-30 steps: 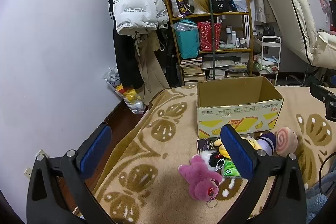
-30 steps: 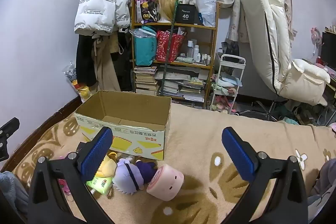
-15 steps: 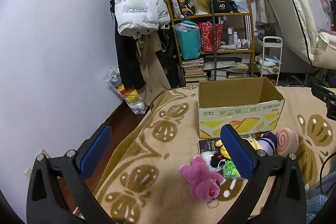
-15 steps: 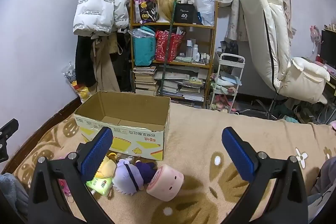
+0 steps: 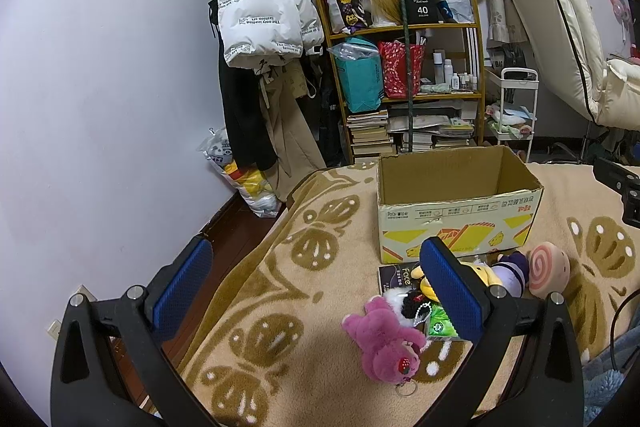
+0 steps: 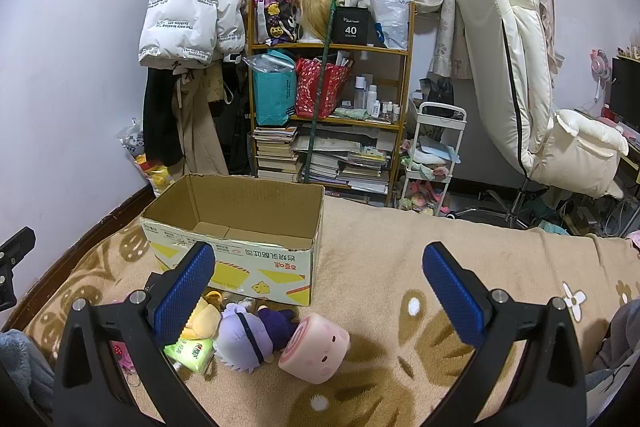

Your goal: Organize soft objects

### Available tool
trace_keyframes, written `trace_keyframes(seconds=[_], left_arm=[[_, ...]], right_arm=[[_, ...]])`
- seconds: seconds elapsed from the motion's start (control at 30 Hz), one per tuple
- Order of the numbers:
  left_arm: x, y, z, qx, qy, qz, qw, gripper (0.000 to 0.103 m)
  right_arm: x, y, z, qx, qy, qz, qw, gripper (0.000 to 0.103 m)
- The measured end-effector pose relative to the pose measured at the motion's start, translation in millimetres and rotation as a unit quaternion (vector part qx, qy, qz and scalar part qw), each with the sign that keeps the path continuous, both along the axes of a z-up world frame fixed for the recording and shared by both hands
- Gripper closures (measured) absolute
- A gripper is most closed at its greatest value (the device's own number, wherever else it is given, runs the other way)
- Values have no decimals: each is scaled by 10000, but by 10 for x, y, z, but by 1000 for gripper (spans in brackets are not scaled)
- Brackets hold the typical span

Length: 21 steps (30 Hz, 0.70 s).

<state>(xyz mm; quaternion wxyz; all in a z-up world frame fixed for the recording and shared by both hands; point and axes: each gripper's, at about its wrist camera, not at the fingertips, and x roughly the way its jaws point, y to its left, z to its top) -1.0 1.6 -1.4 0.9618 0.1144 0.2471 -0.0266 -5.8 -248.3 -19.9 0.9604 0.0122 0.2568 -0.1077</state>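
Note:
An open cardboard box (image 5: 458, 211) (image 6: 236, 231) stands on the beige patterned blanket. In front of it lies a pile of soft toys: a magenta plush bear (image 5: 382, 341), a pink swirl roll plush (image 5: 548, 269) (image 6: 314, 347), a purple-haired doll (image 5: 508, 269) (image 6: 248, 335), a yellow plush (image 6: 202, 319) and a green tissue pack (image 5: 442, 325) (image 6: 188, 353). My left gripper (image 5: 316, 287) hovers open, left of the pile. Open too, my right gripper (image 6: 320, 291) hangs above the roll plush. Neither holds anything.
The blanket-covered bed (image 5: 280, 307) drops off at its left edge to a dark wood floor (image 5: 224, 227). Behind stand a cluttered shelf (image 6: 328, 107), hanging coats (image 5: 260, 27), a white cart (image 6: 436, 155) and a cream recliner chair (image 6: 528, 87).
Both views have shifted only slightly; the left gripper has drifted a little. The toys and the box have not moved.

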Motion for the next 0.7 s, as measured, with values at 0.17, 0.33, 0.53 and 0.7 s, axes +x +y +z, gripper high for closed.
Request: trace_keyframes(seconds=[0.17, 0.33, 0.53, 0.7], left_arm=[[1, -4, 0, 10, 0, -1, 10000, 1], [1, -7, 1, 12, 5, -3, 10000, 1], [1, -11, 2, 7, 8, -14, 10000, 1], [23, -11, -5, 1, 16, -27, 10000, 1]], right_arm=[[2, 5, -2, 7, -1, 4, 10000, 0], [6, 11, -4, 6, -1, 10, 10000, 0], [11, 15, -6, 6, 2, 2, 10000, 0], [16, 16, -7, 5, -1, 1, 10000, 0]])
